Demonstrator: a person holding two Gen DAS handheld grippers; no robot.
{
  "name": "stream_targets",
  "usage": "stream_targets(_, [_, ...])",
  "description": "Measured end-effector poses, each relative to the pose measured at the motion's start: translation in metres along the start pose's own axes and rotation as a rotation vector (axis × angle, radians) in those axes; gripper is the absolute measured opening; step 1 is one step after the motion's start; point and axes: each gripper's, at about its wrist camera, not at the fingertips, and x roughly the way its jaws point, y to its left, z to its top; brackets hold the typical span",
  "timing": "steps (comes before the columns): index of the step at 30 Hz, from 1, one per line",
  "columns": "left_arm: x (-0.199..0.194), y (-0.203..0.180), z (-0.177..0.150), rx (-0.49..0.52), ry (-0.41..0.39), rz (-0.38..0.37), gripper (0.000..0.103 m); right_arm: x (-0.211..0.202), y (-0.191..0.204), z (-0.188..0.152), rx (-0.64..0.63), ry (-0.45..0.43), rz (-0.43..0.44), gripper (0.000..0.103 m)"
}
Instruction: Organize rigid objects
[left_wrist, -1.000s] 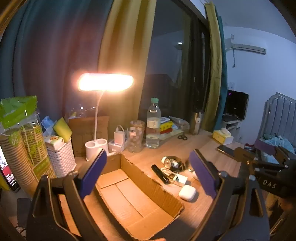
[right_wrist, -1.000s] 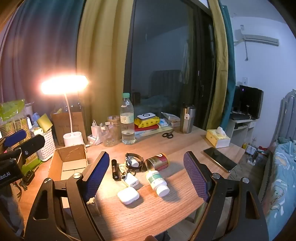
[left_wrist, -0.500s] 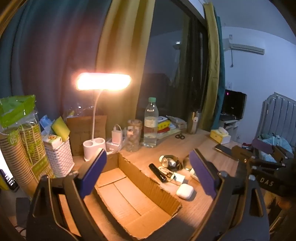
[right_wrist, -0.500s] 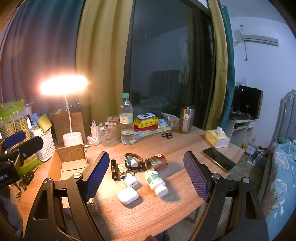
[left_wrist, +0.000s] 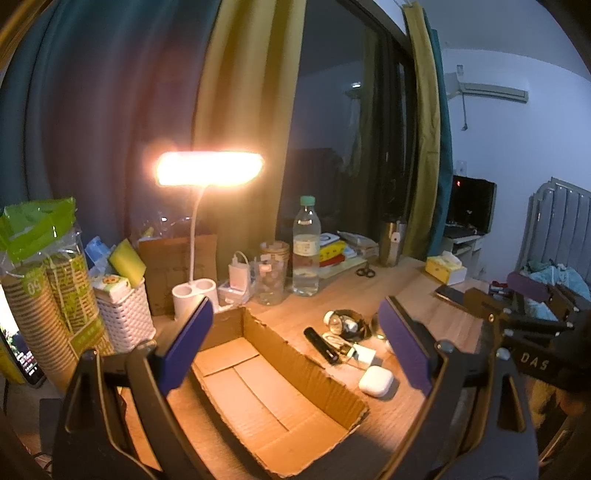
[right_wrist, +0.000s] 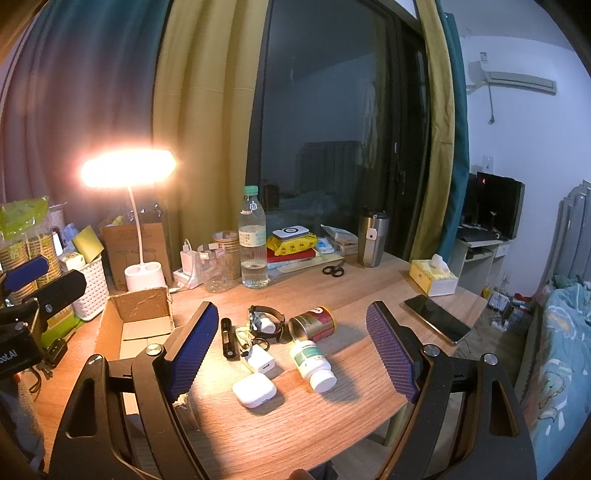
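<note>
On the wooden table (right_wrist: 369, 291) lies a cluster of small hard things beside an open corrugated box (left_wrist: 280, 387): a smooth white rounded case (right_wrist: 254, 389), a white pill bottle (right_wrist: 313, 365) on its side, a red-gold tin (right_wrist: 314, 325) on its side, a black stick-shaped device (right_wrist: 228, 338), a white charger (right_wrist: 261, 360) and a black watch (right_wrist: 267, 319). The left gripper (left_wrist: 295, 347) hangs over the box, the right gripper (right_wrist: 291, 349) over the cluster; both pairs of blue ridged fingers (right_wrist: 192, 350) are spread wide, holding and touching nothing.
</note>
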Motion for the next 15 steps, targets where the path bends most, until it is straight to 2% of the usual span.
stream_targets(15, [0.0040,0.0066,-0.0022,-0.042,0.012,0.018,0.092,0.0001,-0.0004,-0.0003,-0.002,-0.001,0.000,0.085])
